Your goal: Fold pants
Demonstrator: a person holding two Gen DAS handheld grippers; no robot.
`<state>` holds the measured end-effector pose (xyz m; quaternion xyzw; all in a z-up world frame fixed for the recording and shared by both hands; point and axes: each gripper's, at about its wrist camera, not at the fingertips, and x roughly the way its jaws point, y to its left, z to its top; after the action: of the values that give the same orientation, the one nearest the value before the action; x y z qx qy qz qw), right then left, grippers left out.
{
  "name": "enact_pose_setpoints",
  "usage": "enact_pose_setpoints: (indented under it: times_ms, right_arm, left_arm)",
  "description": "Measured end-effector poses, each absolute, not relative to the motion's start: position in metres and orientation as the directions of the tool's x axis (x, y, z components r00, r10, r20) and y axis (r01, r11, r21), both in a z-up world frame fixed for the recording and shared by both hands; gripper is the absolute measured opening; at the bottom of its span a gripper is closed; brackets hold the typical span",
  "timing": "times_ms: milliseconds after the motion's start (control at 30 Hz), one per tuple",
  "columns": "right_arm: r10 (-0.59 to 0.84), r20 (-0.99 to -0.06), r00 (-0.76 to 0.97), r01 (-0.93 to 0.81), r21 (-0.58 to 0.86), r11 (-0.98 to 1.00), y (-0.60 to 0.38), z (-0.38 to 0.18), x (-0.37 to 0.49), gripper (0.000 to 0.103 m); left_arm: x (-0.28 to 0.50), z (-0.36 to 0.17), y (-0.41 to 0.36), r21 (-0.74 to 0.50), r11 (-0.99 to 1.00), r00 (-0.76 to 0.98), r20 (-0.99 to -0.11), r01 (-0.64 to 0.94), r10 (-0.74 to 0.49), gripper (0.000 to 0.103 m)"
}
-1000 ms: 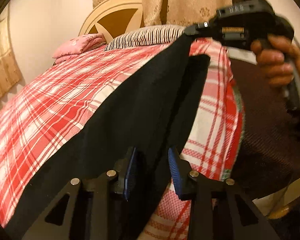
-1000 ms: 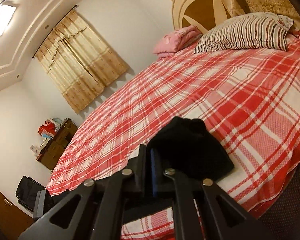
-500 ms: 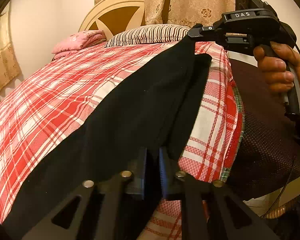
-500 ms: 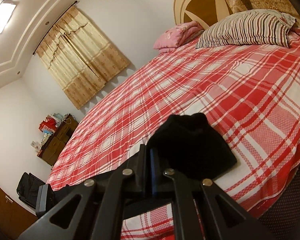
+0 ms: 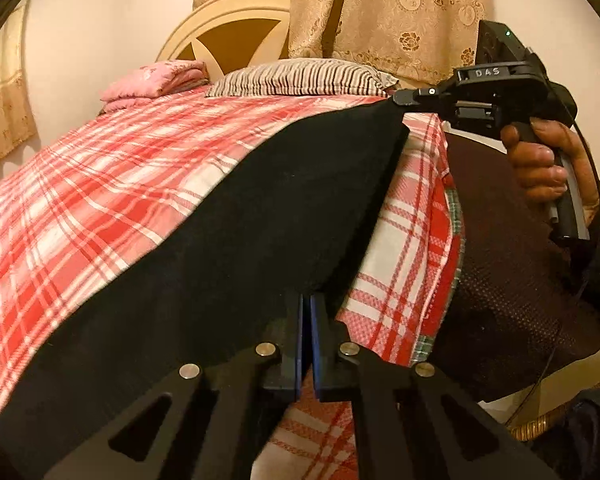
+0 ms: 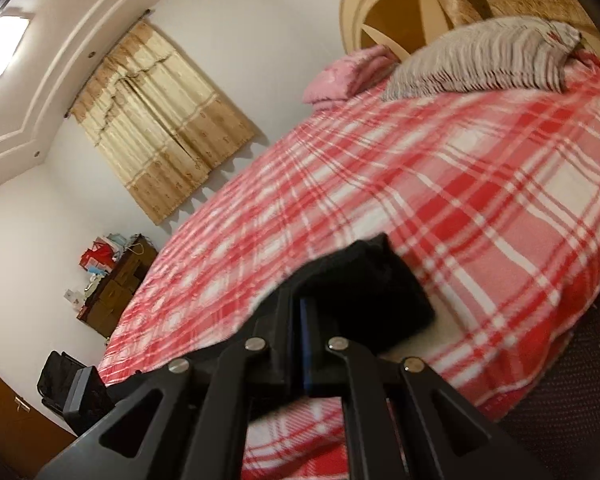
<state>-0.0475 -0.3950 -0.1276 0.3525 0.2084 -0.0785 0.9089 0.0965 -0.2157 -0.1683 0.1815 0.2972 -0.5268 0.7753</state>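
Closing left gripper (image 5: 306, 312) now clamps pants (image 5: 236, 224).

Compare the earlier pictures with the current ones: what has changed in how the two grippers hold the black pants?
The left gripper closed its open jaws and now pinches the near edge of the black pants. The right gripper stayed shut on the far corner, and the pants still stretch between the two over the plaid bedsheet.

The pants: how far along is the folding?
Early on. The black pants lie stretched along the checked bed, apparently one leg over the other. The left gripper and right gripper each pinch an edge, jaws shut. Folding them shorter is left.
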Motion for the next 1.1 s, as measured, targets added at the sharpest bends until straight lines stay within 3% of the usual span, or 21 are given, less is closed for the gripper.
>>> enact_pose_setpoints:
  times_ms: [400, 500, 567, 600, 633, 700, 833, 967, 1000, 1100]
  right_arm:
    - [-0.013, -0.573, 0.82, 0.409, 0.569, 0.713, -0.405, -0.158, -0.05, 0.006]
    - [0.012, -0.569, 0.822, 0.405, 0.599, 0.691, -0.411, -0.162, -0.054, 0.006]
    - [-0.021, -0.559, 0.829, 0.411, 0.583, 0.701, -0.412, -0.155, -0.06, 0.013]
    - [-0.047, -0.551, 0.833, 0.424, 0.582, 0.694, -0.415, -0.151, -0.065, 0.024]
    - [-0.073, -0.536, 0.841, 0.434, 0.588, 0.682, -0.419, -0.145, -0.071, 0.041]
    - [-0.121, -0.501, 0.857, 0.445, 0.602, 0.663, -0.434, -0.131, -0.081, 0.047]
    - [-0.114, -0.494, 0.862, 0.429, 0.592, 0.682, -0.45, -0.113, -0.065, 0.047]
    - [0.043, -0.577, 0.816, 0.379, 0.59, 0.713, -0.456, -0.118, -0.009, 0.047]
    - [0.063, -0.611, 0.789, 0.383, 0.569, 0.728, -0.453, -0.122, 0.005, 0.042]
    - [0.099, -0.68, 0.726, 0.397, 0.532, 0.748, -0.45, -0.135, 0.033, 0.013]
  left_arm:
    - [0.092, -0.176, -0.214, -0.04, 0.355, 0.243, -0.659, 0.934, -0.712, 0.003]
    - [0.089, -0.177, -0.214, -0.032, 0.348, 0.242, -0.659, 0.937, -0.712, 0.003]
    - [0.09, -0.178, -0.214, -0.036, 0.347, 0.238, -0.66, 0.937, -0.712, 0.003]
    - [0.091, -0.179, -0.214, -0.04, 0.346, 0.235, -0.66, 0.937, -0.713, 0.003]
    - [0.092, -0.179, -0.214, -0.045, 0.345, 0.231, -0.661, 0.937, -0.714, 0.003]
    - [0.094, -0.179, -0.215, -0.06, 0.349, 0.226, -0.659, 0.935, -0.718, 0.003]
    - [0.097, -0.178, -0.213, -0.083, 0.376, 0.235, -0.651, 0.923, -0.721, 0.004]
    - [0.092, -0.171, -0.206, -0.066, 0.395, 0.268, -0.631, 0.916, -0.728, 0.004]
    - [0.09, -0.167, -0.203, -0.059, 0.394, 0.277, -0.618, 0.917, -0.736, 0.004]
    - [0.091, -0.162, -0.199, -0.054, 0.399, 0.288, -0.605, 0.915, -0.742, 0.005]
